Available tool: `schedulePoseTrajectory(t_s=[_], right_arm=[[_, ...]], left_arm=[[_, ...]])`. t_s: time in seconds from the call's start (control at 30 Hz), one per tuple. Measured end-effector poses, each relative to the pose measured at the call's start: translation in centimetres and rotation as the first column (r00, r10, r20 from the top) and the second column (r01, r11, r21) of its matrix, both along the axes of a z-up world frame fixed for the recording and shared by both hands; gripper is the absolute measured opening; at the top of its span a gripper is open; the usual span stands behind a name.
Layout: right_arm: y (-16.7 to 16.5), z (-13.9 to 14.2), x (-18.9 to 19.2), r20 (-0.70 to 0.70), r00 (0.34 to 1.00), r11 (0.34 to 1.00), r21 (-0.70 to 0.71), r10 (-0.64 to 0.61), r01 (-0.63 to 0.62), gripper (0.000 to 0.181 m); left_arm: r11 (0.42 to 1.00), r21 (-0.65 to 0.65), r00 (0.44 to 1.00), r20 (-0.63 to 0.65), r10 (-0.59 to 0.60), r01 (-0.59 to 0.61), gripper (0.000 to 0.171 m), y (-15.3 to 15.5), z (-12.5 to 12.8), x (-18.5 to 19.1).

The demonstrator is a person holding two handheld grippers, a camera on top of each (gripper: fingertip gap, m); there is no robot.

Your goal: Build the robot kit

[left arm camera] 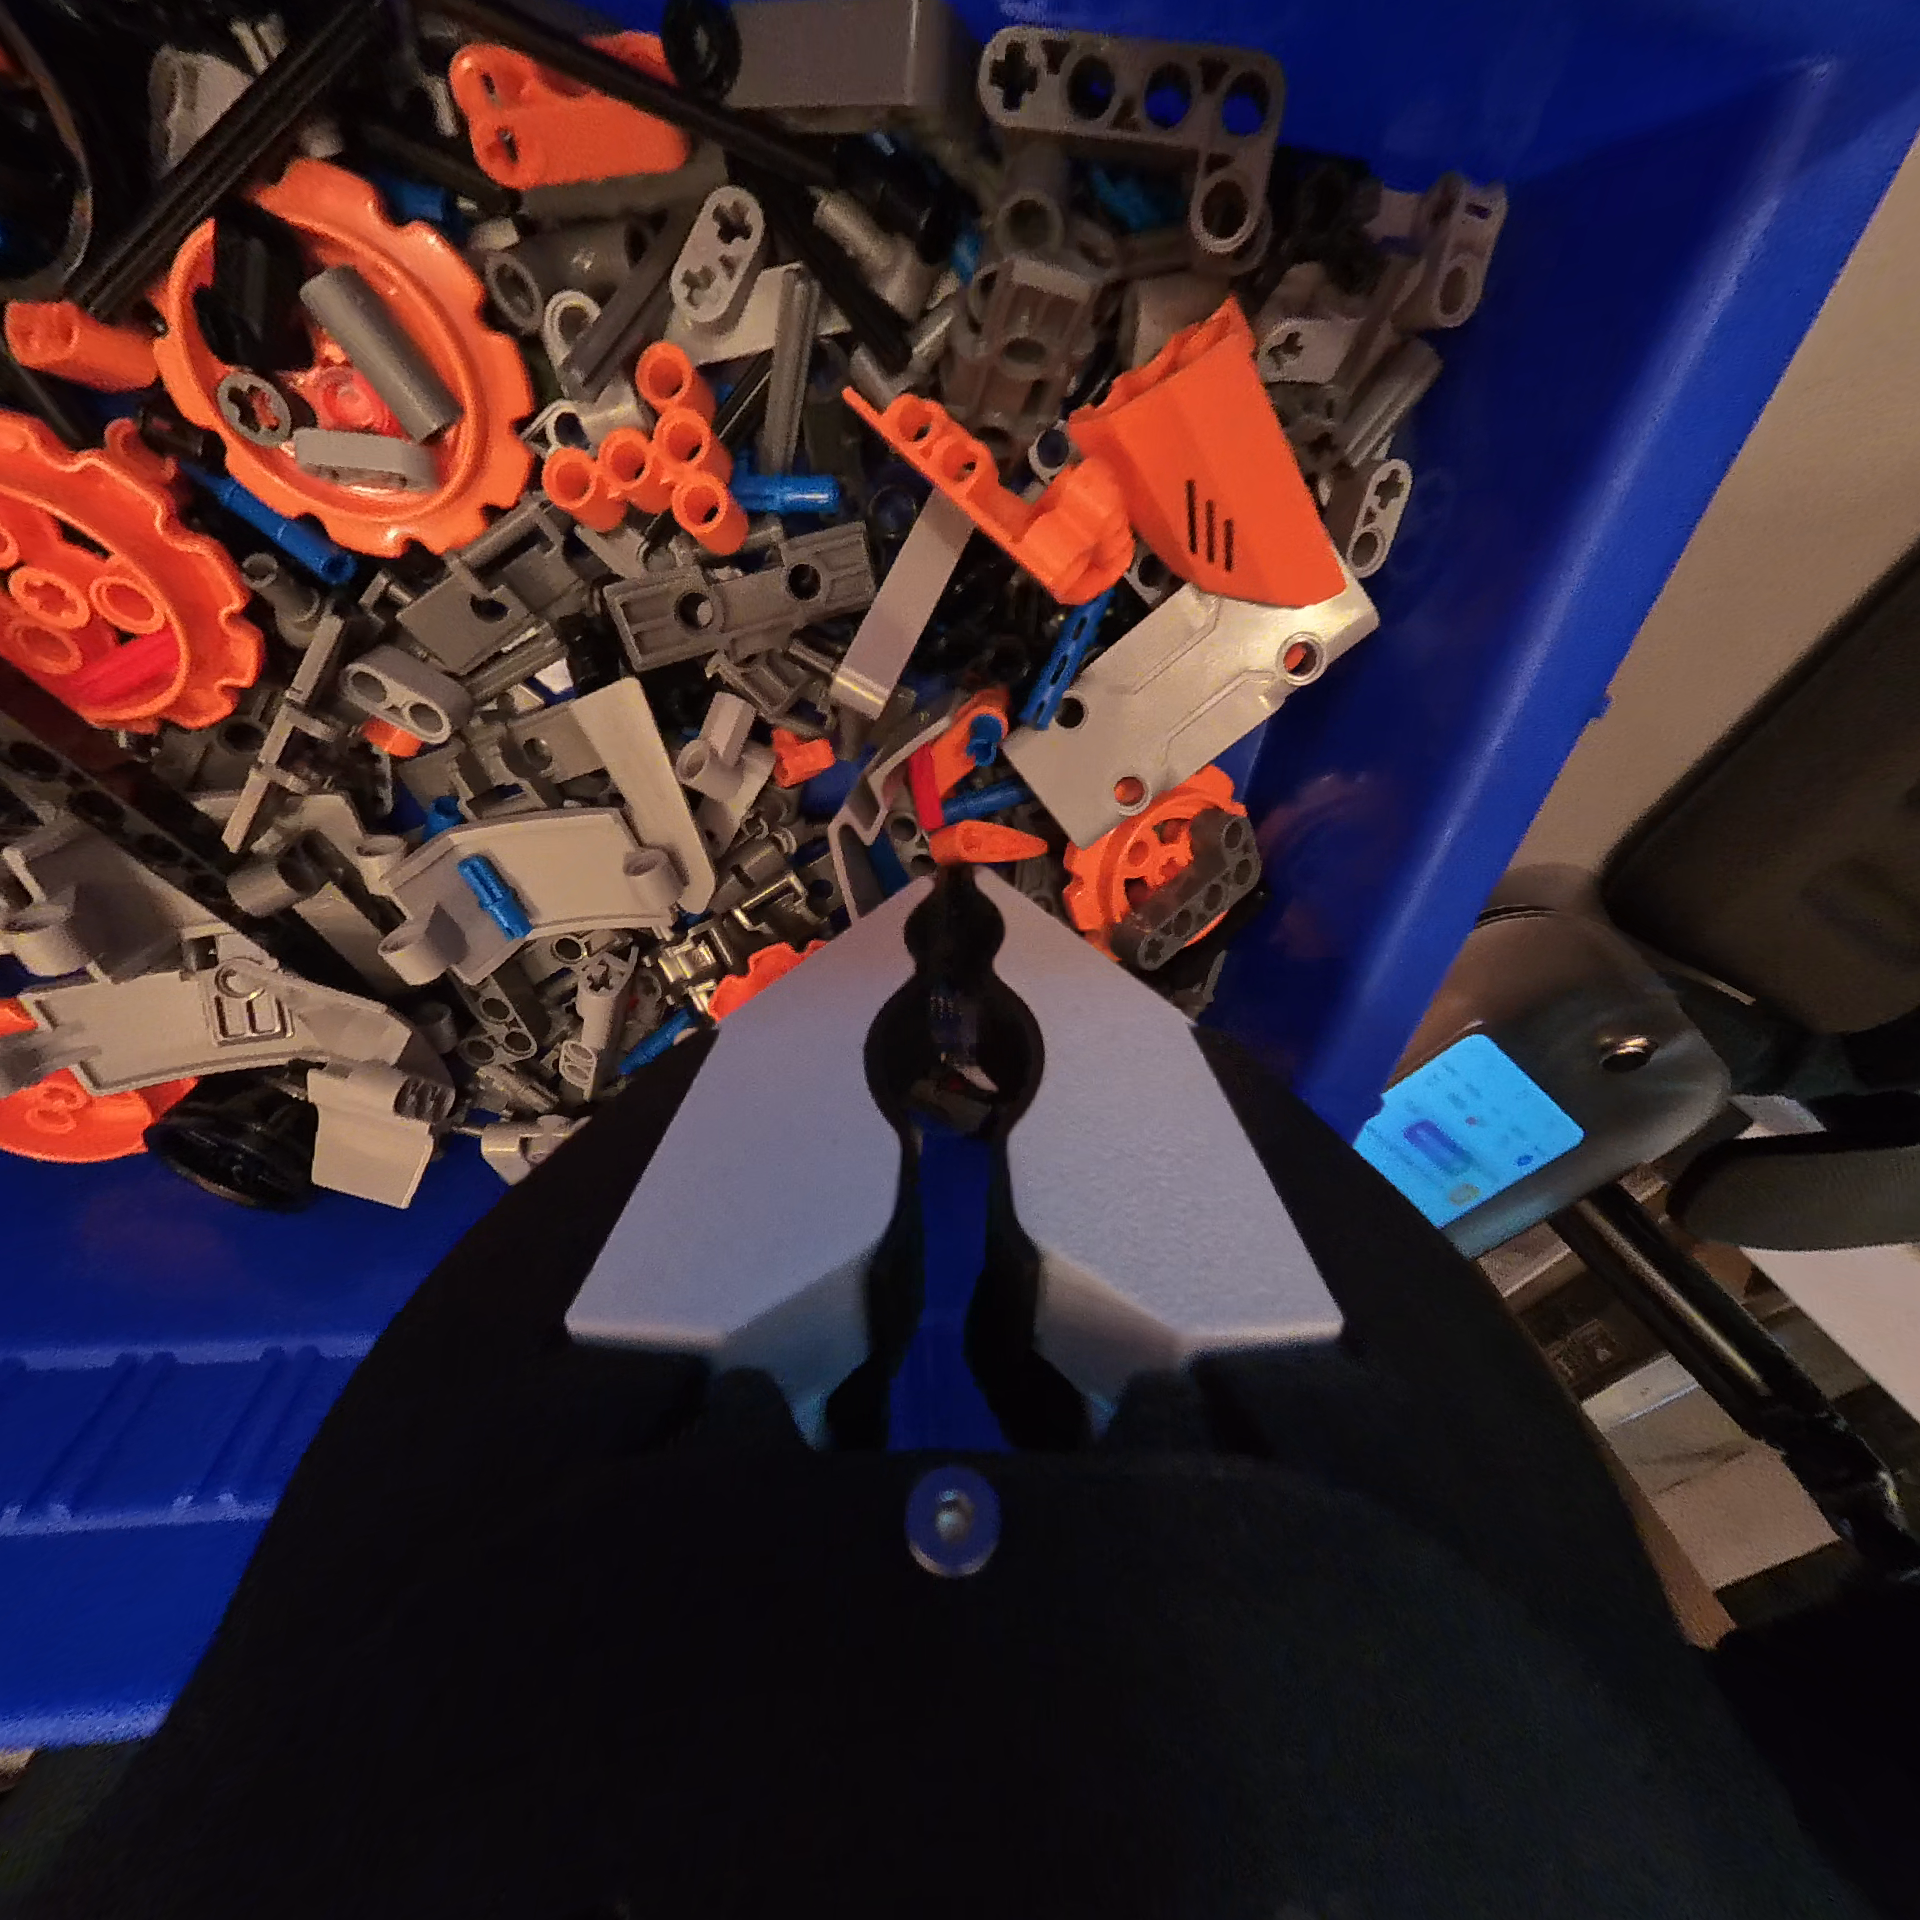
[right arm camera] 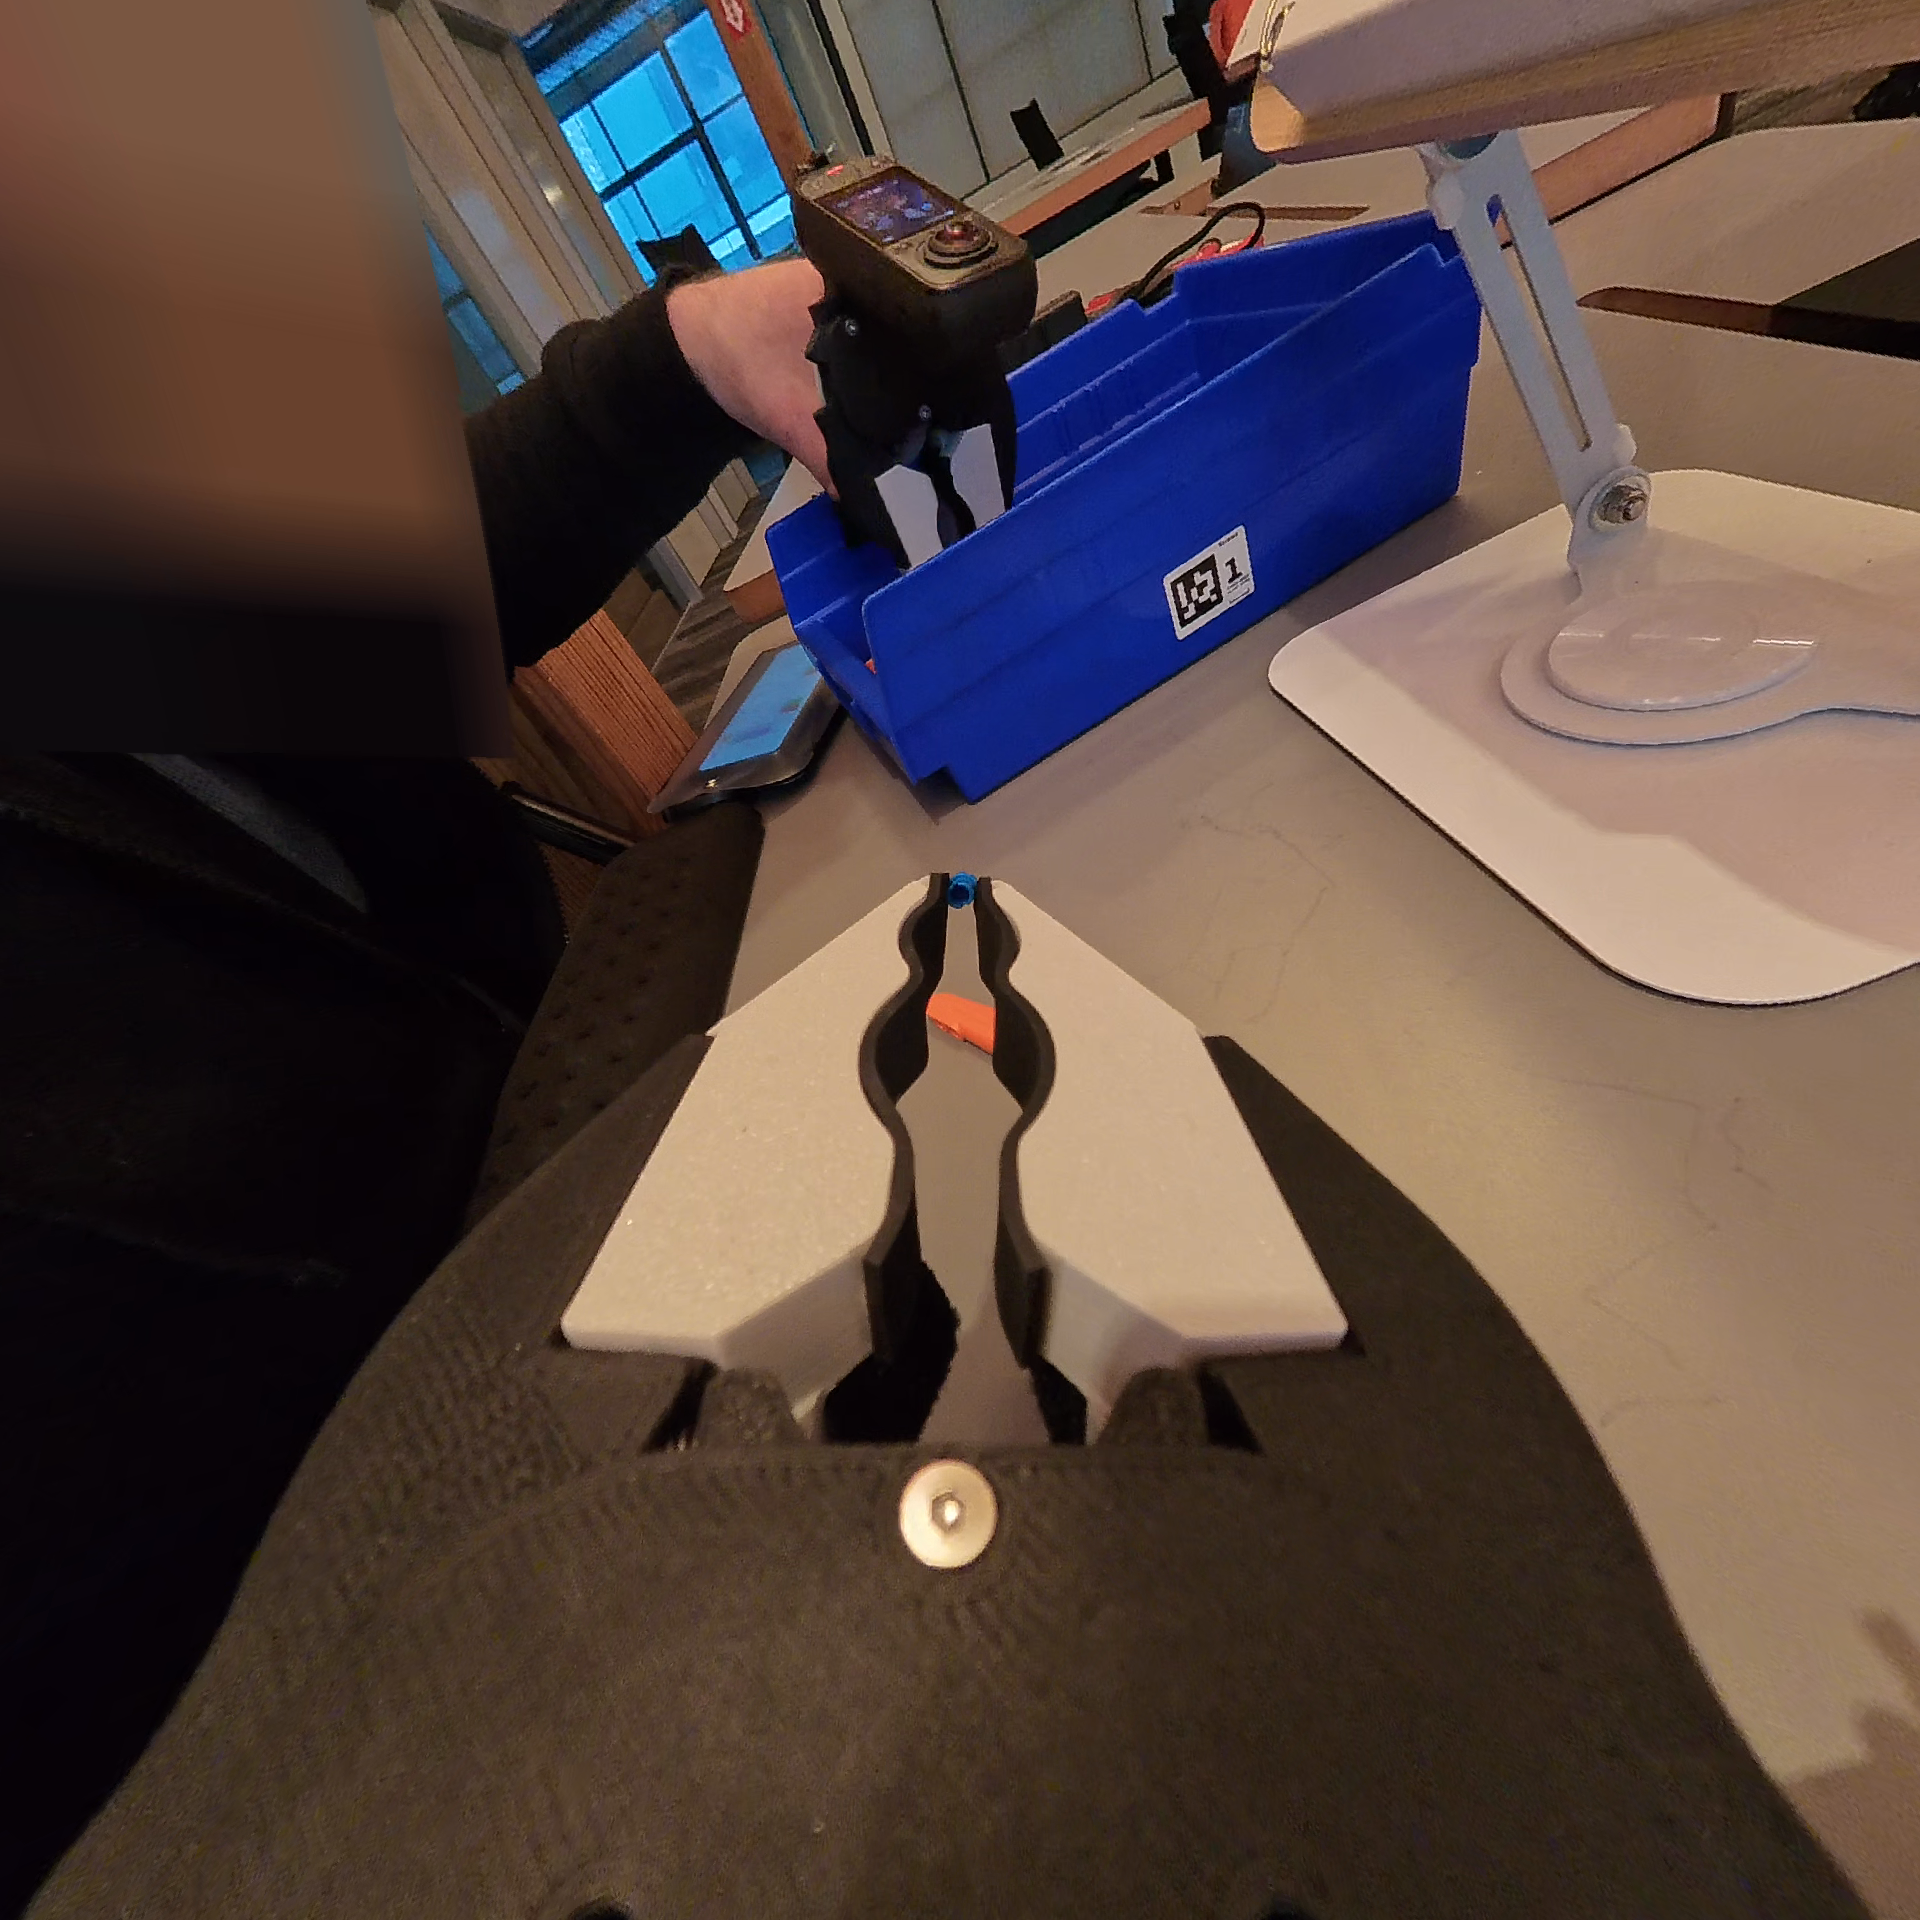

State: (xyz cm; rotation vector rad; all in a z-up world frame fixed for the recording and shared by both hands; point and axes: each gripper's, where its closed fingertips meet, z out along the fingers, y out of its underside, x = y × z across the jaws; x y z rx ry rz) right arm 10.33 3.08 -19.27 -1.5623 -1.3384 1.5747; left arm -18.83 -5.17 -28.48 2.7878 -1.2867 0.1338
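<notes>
Blue pin (right arm camera: 961, 890) upright, pinched in right gripper (right arm camera: 961, 896); left gripper (left arm camera: 958, 881) closed, empty.

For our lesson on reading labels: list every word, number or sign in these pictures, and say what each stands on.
White sticker on the blue bin: a square code and small print, which I do not copy out.
Lit phone screen beside the bin: too blurred to read.
Camera screen above the bin: too small to read.
Building pieces: no writing visible.
</notes>
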Motion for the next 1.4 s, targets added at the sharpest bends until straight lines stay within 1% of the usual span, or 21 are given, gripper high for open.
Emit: schedulePoseTrajectory(t_s=[0.07,0.33,0.47,0.53,0.57,0.6,0.63,0.67,0.73,0.77,0.9,0.97,1.03,1.17,1.23,1.33,1.4], right_arm=[[0.0,0.0,0.0,0.0,1.0,1.0,0.001,0.0,0.0,0.003],[0.0,0.0,0.0,0.001,1.0,1.0,0.001,-0.001,0.001,0.003],[0.0,0.0,0.0,0.002,1.0,1.0,0.001,-0.001,0.001,0.003],[0.0,0.0,0.0,0.002,1.0,1.0,0.001,-0.001,0.001,0.003],[0.0,0.0,0.0,0.002,1.0,1.0,0.001,-0.001,0.001,0.003],[0.0,0.0,0.0,0.002,1.0,1.0,0.001,-0.001,0.001,0.003],[0.0,-0.1,0.0,0.003,1.0,1.0,0.001,-0.001,0.001,0.003],[0.0,-0.1,0.0,0.003,1.0,1.0,0.001,-0.001,0.001,0.003],[0.0,-0.1,0.0,0.004,1.0,1.0,0.002,-0.001,0.001,0.003],[0.0,-0.1,0.0,0.004,1.0,1.0,0.002,-0.001,0.001,0.003],[0.0,-0.1,0.0,0.005,1.0,1.0,0.002,-0.001,0.001,0.003],[0.0,-0.1,0.0,0.004,1.0,1.0,0.001,-0.001,0.001,0.003],[0.0,-0.1,0.0,0.004,1.0,1.0,0.002,0.0,0.0,0.003],[0.0,-0.1,0.0,0.005,1.0,1.0,0.001,-0.001,0.001,0.003],[0.0,-0.1,0.0,0.006,1.0,1.0,0.001,0.0,0.0,0.003],[0.0,-0.1,0.0,0.006,1.0,1.0,0.001,-0.001,0.001,0.003],[0.0,-0.1,0.0,0.006,1.0,1.0,0.0,0.0,0.0,0.003]], left_arm=[[1.0,0.004,1.0,0.021,0.014,-0.014,0.0,0.0,0.0,-0.1],[0.988,0.127,0.996,-0.024,0.088,-0.084,0.0,2.0,1.0,-2.2],[0.979,0.186,0.996,-0.025,0.089,-0.082,0.0,3.1,1.6,-2.6],[0.985,0.154,0.997,0.0,0.074,-0.073,0.0,2.6,1.6,-2.1],[0.989,0.136,0.998,0.005,0.066,-0.066,0.003,2.3,1.4,-2.0],[0.994,0.092,0.998,0.026,0.063,-0.066,0.013,1.6,1.2,-1.6],[0.995,0.086,0.998,0.024,0.053,-0.055,0.021,1.5,0.9,-1.6],[0.994,0.102,0.999,0.012,0.043,-0.044,0.022,1.8,0.7,-1.7],[0.995,0.089,0.999,0.003,0.045,-0.045,0.021,1.7,0.3,-1.6],[0.994,0.105,0.999,-0.008,0.032,-0.031,0.017,1.9,0.2,-1.6],[0.992,0.122,1.0,-0.013,0.02,-0.018,0.015,2.2,0.2,-1.5],[0.991,0.132,0.999,-0.021,0.039,-0.035,0.014,2.4,0.4,-1.9],[0.986,0.156,0.998,-0.018,0.057,-0.054,0.008,2.9,0.7,-2.4],[0.981,0.178,0.995,-0.048,0.083,-0.073,0.007,3.4,1.0,-3.5],[0.979,0.187,0.994,-0.043,0.097,-0.087,0.007,3.7,1.1,-3.8],[0.965,0.232,0.988,-0.062,0.139,-0.121,0.007,4.7,1.4,-5.0],[0.955,0.261,0.98,-0.098,0.17,-0.14,0.008,5.2,1.7,-6.2]])
